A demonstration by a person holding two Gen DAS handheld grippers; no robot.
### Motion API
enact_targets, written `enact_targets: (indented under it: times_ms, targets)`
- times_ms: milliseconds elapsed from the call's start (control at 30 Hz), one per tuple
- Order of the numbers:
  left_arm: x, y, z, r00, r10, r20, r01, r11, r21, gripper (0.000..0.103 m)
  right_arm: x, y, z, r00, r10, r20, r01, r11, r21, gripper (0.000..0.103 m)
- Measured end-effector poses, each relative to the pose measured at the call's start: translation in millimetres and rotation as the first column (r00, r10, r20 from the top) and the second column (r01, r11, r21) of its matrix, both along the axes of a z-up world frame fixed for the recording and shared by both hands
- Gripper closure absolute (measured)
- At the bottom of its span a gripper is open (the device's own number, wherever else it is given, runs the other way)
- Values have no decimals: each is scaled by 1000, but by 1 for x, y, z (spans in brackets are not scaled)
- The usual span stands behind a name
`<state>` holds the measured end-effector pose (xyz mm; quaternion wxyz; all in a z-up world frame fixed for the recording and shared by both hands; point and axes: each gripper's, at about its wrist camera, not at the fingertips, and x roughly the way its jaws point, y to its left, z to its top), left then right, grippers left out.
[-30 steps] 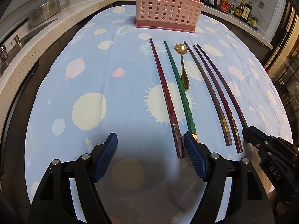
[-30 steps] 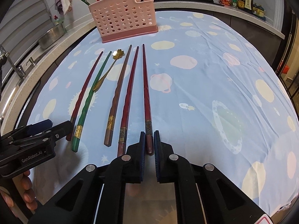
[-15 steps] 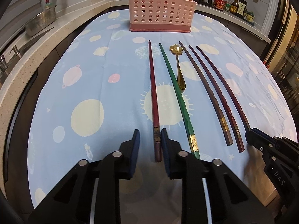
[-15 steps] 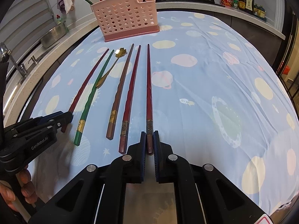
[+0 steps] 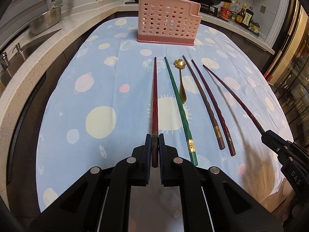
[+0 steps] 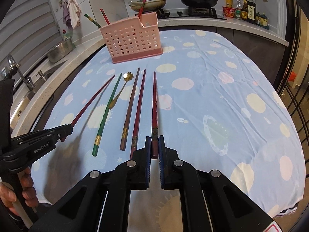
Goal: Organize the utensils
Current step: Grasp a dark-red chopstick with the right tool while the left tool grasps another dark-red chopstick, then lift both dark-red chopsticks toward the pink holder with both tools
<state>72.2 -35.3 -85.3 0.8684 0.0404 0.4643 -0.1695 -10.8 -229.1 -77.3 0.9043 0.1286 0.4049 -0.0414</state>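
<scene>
My left gripper (image 5: 154,138) is shut on the butt of a red chopstick (image 5: 154,100) and holds it lifted, tip forward. My right gripper (image 6: 154,140) is shut on another red chopstick (image 6: 154,104), also lifted above the cloth. On the cloth lie a green chopstick (image 5: 179,106), a gold flower spoon (image 5: 181,81), a brown chopstick (image 5: 202,100) and a dark red chopstick (image 5: 214,108). A pink perforated utensil basket (image 5: 167,22) stands at the far end and holds several chopsticks (image 6: 104,16). The right gripper body (image 5: 285,154) shows in the left wrist view.
A blue planet-print cloth (image 5: 100,89) covers the table. A steel pot (image 5: 46,20) and sink are on the left counter. Pans (image 6: 197,0) and sauce bottles (image 6: 245,7) stand on the far counter. A hand (image 6: 23,191) holds the left gripper.
The left gripper has closed on the leftmost red chopstick. Both grippers have lifted their chopsticks off the cloth, and the basket looks nearer.
</scene>
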Motion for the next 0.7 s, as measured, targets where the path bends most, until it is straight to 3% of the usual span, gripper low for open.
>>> enact_targets:
  times_ms: [333, 700]
  targets:
    - [-9, 7, 51, 997, 12, 83, -8, 999, -38, 96, -10, -8, 55, 991, -17, 131, 13, 999, 35, 96]
    - [-17, 13, 89, 991, 24, 132, -15, 997, -74, 96, -22, -13, 91, 976, -38, 214, 30, 999, 40, 96]
